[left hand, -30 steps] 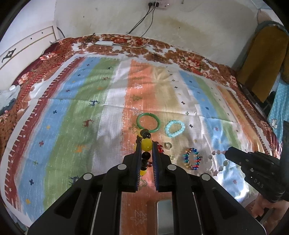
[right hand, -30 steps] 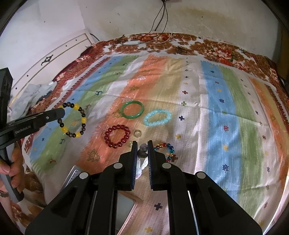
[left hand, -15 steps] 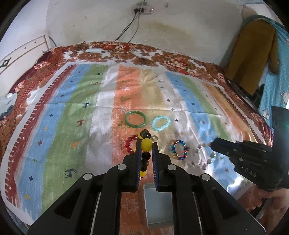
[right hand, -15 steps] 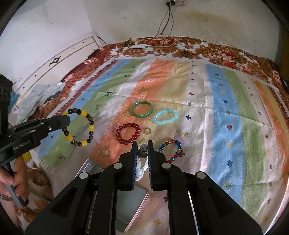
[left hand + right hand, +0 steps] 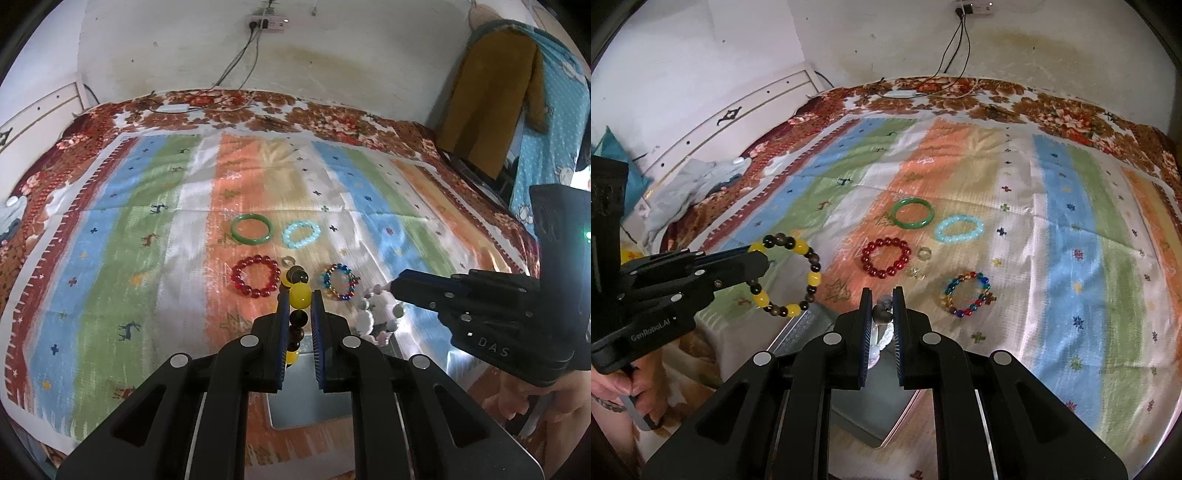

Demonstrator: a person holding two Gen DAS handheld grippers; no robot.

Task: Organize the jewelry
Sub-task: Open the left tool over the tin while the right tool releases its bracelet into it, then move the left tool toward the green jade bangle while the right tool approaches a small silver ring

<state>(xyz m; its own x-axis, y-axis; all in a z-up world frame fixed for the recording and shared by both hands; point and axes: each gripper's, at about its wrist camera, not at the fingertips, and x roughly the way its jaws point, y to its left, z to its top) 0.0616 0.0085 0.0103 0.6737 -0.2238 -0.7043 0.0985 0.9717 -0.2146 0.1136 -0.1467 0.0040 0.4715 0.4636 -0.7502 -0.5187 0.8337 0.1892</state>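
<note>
Far left: pinched narrow in the left gripper (image 5: pixel 762 258), a yellow-and-dark bead bracelet (image 5: pixel 813 278), hanging as an open loop clear of the striped bedspread (image 5: pixel 1071 229). Expect it to be light, hard-beaded, probably strung on stretchy cord, so floppy and apt to swing; best gripped across one or two beads, as here, since round glossy beads could squirt out of a shallow pinch. Below and between both tools: a shallow grey metal tin (image 5: pixel 864 410), open, lying on the bedspread, nothing visible inside, though largely hidden behind the fingers. Centre: clamped just as narrowly in the right gripper (image 5: pixel 881 295), a pale bead bracelet (image 5: pixel 364 319), drooping loosely over the tin's far edge; likely just as light and limp, and probably easy to chip if dropped on metal. Further right, lying flat on the cloth and well apart from the tin: a red bead bracelet (image 5: pixel 866 254), a green bangle (image 5: pixel 911 224), rigid and probably brittle, better taken across its band, then two small rings (image 5: pixel 925 253), fiddly to pinch, a turquoise bracelet (image 5: pixel 955 240), and a multicoloured bracelet (image 5: pixel 964 313) nearest the right.
</note>
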